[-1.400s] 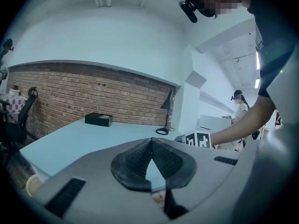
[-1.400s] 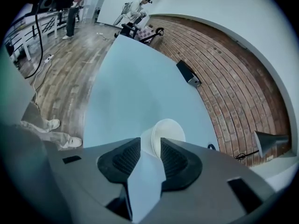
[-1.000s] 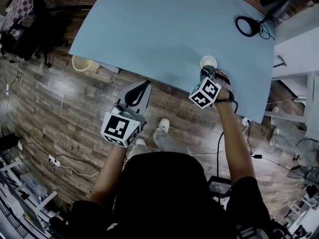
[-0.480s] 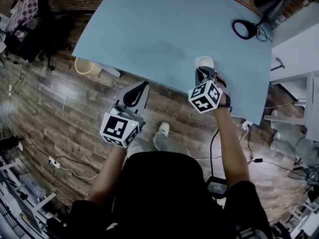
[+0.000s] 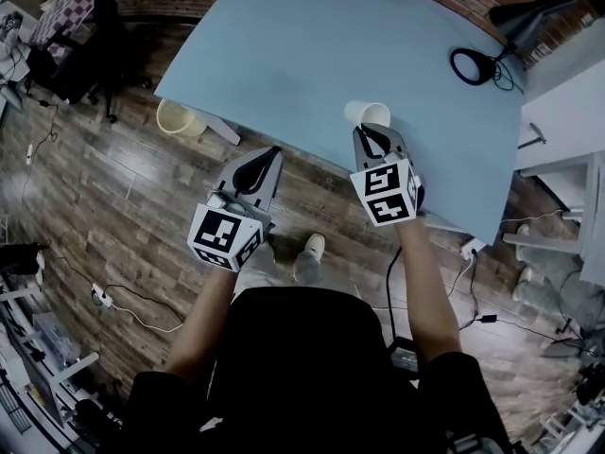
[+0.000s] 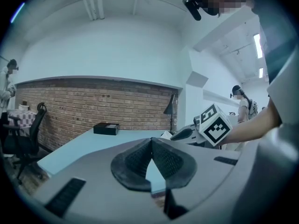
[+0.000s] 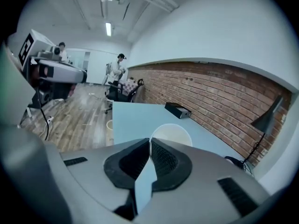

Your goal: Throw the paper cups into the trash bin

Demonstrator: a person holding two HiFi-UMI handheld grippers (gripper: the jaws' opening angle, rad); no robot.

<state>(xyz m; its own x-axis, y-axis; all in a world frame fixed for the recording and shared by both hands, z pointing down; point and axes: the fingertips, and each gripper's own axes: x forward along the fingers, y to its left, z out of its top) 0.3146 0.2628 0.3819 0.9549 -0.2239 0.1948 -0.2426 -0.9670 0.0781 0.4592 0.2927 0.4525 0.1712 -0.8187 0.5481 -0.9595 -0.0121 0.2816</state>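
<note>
One paper cup [image 5: 367, 113] sits clamped, seemingly by its rim, in your right gripper [image 5: 366, 132] jaws over the desk [image 5: 284, 45], your left gripper [image 5: 272, 154] clenched empty, the trash bin [image 5: 176, 118] not yet reached.

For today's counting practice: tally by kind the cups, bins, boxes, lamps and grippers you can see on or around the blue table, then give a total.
paper cup: 1
trash bin: 1
black box: 1
desk lamp: 1
grippers: 2 (left gripper, right gripper)
Total: 6
</note>
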